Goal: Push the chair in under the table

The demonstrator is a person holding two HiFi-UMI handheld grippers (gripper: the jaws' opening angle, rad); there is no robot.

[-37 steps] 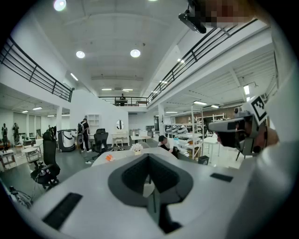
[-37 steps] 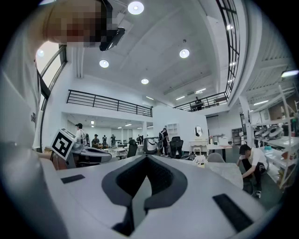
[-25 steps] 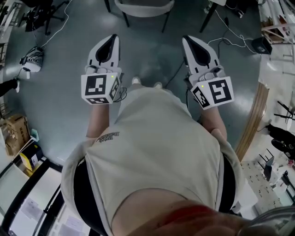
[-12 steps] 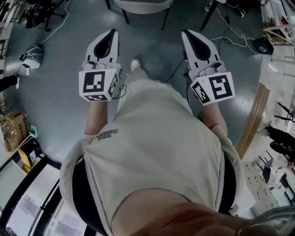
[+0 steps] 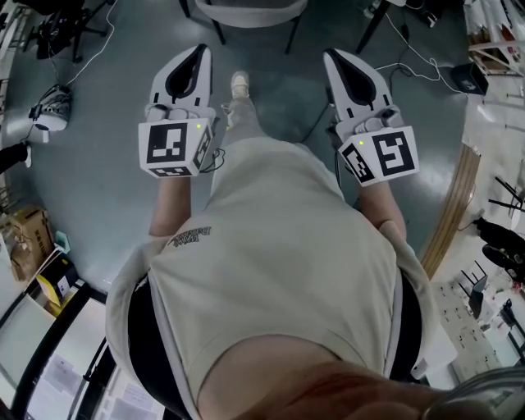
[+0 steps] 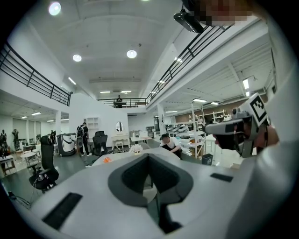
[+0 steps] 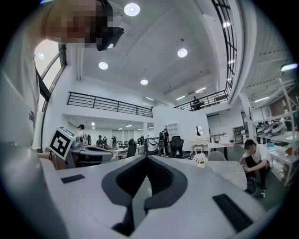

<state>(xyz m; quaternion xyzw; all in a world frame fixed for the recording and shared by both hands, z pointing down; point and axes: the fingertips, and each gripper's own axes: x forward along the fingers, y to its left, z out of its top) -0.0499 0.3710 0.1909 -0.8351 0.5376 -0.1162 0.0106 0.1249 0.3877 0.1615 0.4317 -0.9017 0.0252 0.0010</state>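
The chair shows at the top edge of the head view as a grey seat on dark legs. Both grippers are held out in front of my body and point toward it, still short of it. My left gripper is shut and holds nothing, and so is my right gripper. In the left gripper view, the closed tips of the left gripper point at a round white table with a small flower pot. In the right gripper view the right gripper faces the same table, with a grey chair back beside it.
Cables trail over the grey floor near a black box. A wooden strip lies at the right, cardboard boxes at the left. My shoe is stepping forward. People and office chairs stand far back.
I have stepped forward: one foot has swung ahead toward the chair, and both grippers have moved a little closer to it. Both stay shut.
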